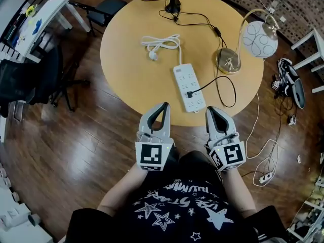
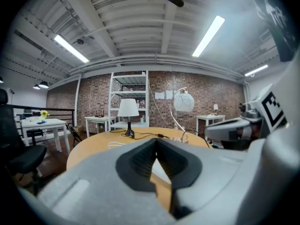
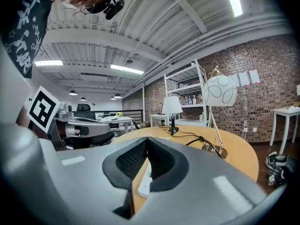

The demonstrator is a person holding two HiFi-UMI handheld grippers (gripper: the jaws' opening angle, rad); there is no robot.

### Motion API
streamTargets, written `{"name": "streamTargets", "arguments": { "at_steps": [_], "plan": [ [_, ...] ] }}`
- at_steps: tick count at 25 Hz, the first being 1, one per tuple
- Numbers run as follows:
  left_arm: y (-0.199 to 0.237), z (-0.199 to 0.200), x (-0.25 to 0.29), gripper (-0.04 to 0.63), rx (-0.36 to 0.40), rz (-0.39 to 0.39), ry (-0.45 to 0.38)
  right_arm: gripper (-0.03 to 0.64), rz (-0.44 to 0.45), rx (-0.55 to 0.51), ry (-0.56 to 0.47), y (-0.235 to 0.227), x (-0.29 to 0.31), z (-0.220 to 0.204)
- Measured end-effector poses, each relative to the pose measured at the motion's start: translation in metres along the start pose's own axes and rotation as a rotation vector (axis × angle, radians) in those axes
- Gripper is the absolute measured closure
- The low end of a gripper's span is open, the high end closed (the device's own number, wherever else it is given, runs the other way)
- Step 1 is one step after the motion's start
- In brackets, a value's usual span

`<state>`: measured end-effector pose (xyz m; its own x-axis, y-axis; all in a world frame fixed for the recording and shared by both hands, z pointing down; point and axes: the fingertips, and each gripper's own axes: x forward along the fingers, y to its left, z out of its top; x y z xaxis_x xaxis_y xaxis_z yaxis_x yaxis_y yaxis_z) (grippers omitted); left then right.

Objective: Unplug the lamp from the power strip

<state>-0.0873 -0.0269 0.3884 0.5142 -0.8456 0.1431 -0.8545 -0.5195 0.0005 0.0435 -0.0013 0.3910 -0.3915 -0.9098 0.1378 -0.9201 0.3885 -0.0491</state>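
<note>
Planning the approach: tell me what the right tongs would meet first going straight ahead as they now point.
Probably the near end of the white power strip, lying on the table just beyond the shut right tongs; depth is unclear.

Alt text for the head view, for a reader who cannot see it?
A person holds the left hand-held gripper and the right hand-held gripper, both shut and empty, at the near edge of a round wooden table. On it lies a white power strip with one black plug in it, its cord running toward a black-based lamp at the far edge.
</note>
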Motion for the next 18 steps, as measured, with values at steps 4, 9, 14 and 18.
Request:
{"name": "streamTargets", "arguments": {
  "at_steps": [4, 9, 14, 18],
  "plan": [
    [0.003, -0.007, 0.011, 0.591, -0.018, -0.002, 0.013, 0.607, -0.006, 0.002, 0.022, -0.005, 0.009, -0.004],
    [0.001, -0.015, 0.025, 0.591, -0.007, -0.003, 0.040, 0.607, -0.008, 0.014, 0.046, -0.020, 0.016, -0.017],
    [0.005, -0.030, 0.044, 0.591, -0.002, 0.045, 0.069, 0.607, 0.008, 0.049, 0.110, -0.033, 0.029, -0.047],
    [0.004, -0.043, 0.062, 0.591, -0.005, 0.065, 0.094, 0.607, 0.069, 0.030, 0.148, -0.036, 0.039, -0.062]
  ]
}}
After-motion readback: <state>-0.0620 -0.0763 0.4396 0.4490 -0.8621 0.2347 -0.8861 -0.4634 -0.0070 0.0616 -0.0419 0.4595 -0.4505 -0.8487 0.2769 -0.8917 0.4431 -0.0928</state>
